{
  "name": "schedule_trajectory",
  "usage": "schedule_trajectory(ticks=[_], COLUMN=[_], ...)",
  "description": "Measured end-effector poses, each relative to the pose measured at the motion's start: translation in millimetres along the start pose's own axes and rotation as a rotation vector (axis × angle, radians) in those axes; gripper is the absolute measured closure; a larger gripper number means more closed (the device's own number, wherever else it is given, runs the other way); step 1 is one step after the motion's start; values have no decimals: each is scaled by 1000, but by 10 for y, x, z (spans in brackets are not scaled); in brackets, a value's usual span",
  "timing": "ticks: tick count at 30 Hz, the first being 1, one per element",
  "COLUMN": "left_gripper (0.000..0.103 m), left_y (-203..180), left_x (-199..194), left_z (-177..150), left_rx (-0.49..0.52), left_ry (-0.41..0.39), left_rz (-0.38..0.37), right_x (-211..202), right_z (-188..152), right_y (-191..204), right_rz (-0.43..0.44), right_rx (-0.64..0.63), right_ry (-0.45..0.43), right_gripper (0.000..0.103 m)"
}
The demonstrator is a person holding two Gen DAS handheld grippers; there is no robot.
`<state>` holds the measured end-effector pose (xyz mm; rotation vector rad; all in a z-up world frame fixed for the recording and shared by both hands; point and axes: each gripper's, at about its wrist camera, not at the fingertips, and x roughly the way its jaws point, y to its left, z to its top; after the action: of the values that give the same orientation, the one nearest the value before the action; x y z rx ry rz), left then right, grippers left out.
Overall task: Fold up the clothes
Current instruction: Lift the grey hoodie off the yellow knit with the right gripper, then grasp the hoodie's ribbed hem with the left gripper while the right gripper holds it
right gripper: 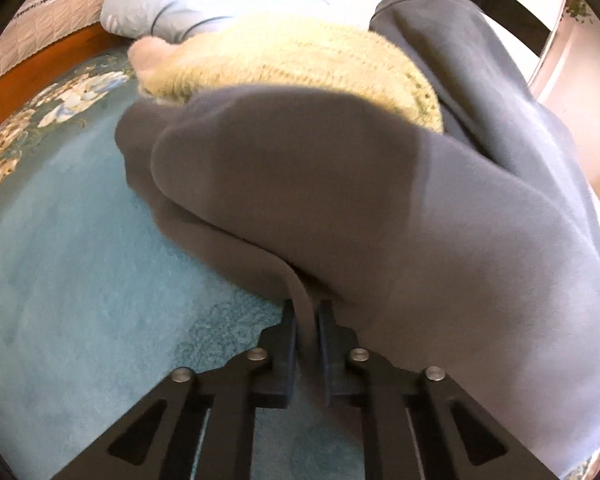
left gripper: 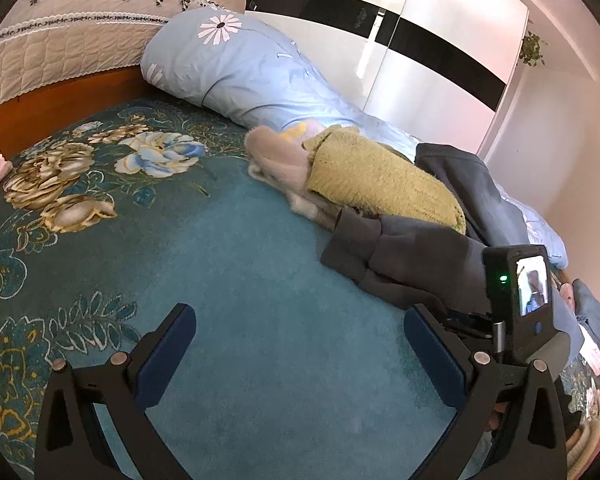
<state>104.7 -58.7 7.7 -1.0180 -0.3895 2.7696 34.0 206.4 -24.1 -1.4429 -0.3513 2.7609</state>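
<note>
Our right gripper (right gripper: 305, 316) pinches a fold of the grey garment (right gripper: 340, 200); our left gripper (left gripper: 300, 354) hangs open, empty, above the teal bedspread (left gripper: 240, 260). We should lift slowly, freeing it from the yellow sweater (left gripper: 380, 176).

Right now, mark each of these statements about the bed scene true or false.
1. The right tool is shut on the grey garment. True.
2. The left tool grips the yellow-green knit. False: it is open over bare teal bedspread, holding nothing.
3. The knit lies against the grey garment. True.
4. The blue floral pillow sits on top of the knit. False: it lies behind it.
</note>
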Motion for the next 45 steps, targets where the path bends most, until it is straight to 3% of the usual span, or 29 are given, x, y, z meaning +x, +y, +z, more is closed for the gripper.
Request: schedule_trajectory(ticks=[5,12,18,22,29,35,40,45], left_gripper=[0,0,0,0,0,0,0,0], left_y=[29,-21,44,48,-206,-443,-922,-1713], left_x=[16,20,53,66,59,196,385,737], left_z=[11,10,10,-24,-157,-249,-234,-303], left_rx=[-7,22,-28,-53,62,63,88,136], left_ry=[-2,-19,-13,-9,-13,87,181,313], left_rz=[9,-9,-87,-143,-170,-205,-267,-287], right_x=[-385,-1254,-1931,-2097,-2144,-1754,-1500,-1470], right_z=[-12,39,-275,-547,-1258,-1996,-2373,-2428], right_y=[-208,-775,-1572,-2151,-3140,-3799,-3957,-3862], right_rz=[55,121,56,1,-81,-81,-59,-54], right_rx=[58,177,338,458,646,862,915,849], right_ry=[-83,-259,-374,-398,-372,-281,-234,-243], right_gripper=[97,97,97,97,97,97,97,97])
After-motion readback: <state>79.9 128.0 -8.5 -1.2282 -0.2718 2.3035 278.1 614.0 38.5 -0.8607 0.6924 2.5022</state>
